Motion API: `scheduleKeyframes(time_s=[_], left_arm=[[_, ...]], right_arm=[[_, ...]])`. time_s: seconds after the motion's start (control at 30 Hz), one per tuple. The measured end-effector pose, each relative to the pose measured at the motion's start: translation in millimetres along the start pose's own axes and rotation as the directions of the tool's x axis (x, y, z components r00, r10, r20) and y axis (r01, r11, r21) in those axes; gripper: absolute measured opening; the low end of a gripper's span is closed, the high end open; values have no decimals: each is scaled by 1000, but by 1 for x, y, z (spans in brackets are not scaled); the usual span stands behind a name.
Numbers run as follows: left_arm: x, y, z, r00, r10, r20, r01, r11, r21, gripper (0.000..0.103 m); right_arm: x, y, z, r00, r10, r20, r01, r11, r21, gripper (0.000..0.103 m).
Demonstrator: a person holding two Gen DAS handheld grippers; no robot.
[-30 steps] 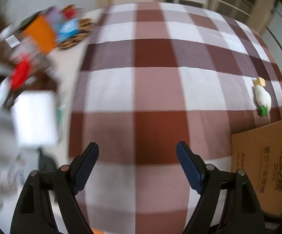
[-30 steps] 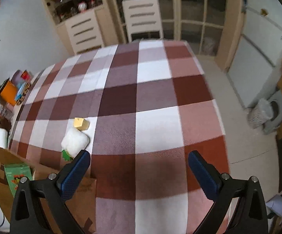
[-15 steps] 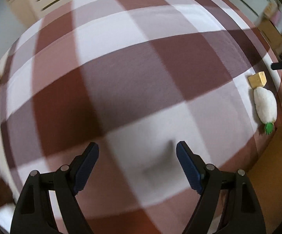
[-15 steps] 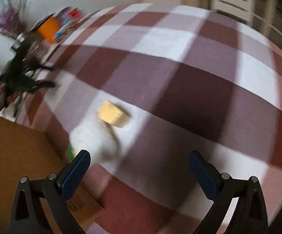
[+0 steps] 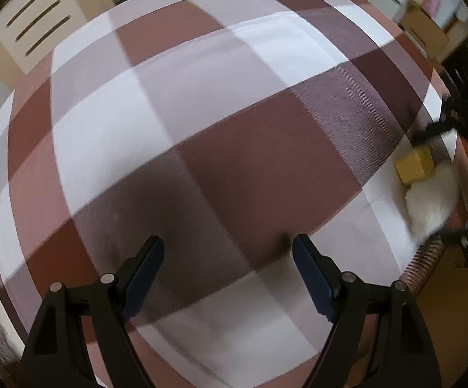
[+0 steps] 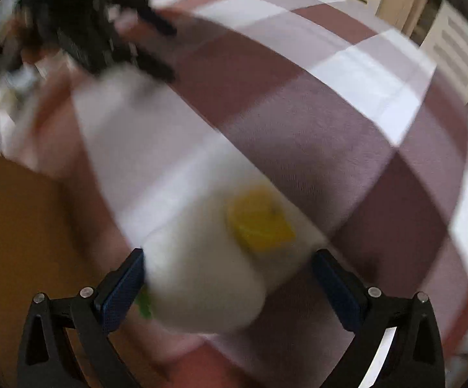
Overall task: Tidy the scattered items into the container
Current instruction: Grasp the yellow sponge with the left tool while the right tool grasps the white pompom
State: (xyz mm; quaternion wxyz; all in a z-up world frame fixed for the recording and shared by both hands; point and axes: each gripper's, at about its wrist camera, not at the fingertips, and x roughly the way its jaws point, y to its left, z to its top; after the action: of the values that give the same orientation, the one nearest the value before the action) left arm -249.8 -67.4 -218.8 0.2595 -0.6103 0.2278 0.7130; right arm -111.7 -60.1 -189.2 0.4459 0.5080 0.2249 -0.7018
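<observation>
The right gripper (image 6: 227, 278) has its jaws spread wide and unclenched, with the white plush (image 6: 201, 278) lying between them but no pad pressing on it as far as the blur lets me judge. The yellow block (image 6: 260, 223) sits just beside the plush, on its far side. The cardboard box (image 6: 24, 226) lies near the plush, on its left in this view. The left gripper (image 5: 227, 274) is also released, jaws wide over bare checked cloth (image 5: 201, 113), well apart from the plush (image 5: 431, 200).

The step in hand looks like the approach to the first pick. Next, the right jaws need to settle around the plush and close without catching the block.
</observation>
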Motion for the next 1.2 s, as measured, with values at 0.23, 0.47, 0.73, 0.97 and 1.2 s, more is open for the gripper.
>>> scheduleKeyframes(time_s=[0.23, 0.47, 0.73, 0.97, 1.2], left_arm=[[4, -48, 28, 999, -36, 22, 31, 982, 188, 83], [12, -127, 46, 996, -65, 55, 33, 891, 452, 83], [17, -160, 55, 989, -128, 77, 68, 844, 532, 82], [20, -163, 47, 980, -159, 121, 80, 868, 490, 37], [3, -97, 12, 983, -145, 117, 104, 948, 301, 32]], right_arm=[[-24, -73, -58, 988, 36, 149, -92, 916, 391, 103], [-11, -75, -77, 986, 52, 158, -124, 862, 492, 103], [0, -62, -73, 987, 72, 141, -135, 853, 503, 103], [5, -56, -60, 983, 95, 159, -163, 850, 501, 103], [10, -44, -33, 981, 71, 179, -148, 872, 466, 103]])
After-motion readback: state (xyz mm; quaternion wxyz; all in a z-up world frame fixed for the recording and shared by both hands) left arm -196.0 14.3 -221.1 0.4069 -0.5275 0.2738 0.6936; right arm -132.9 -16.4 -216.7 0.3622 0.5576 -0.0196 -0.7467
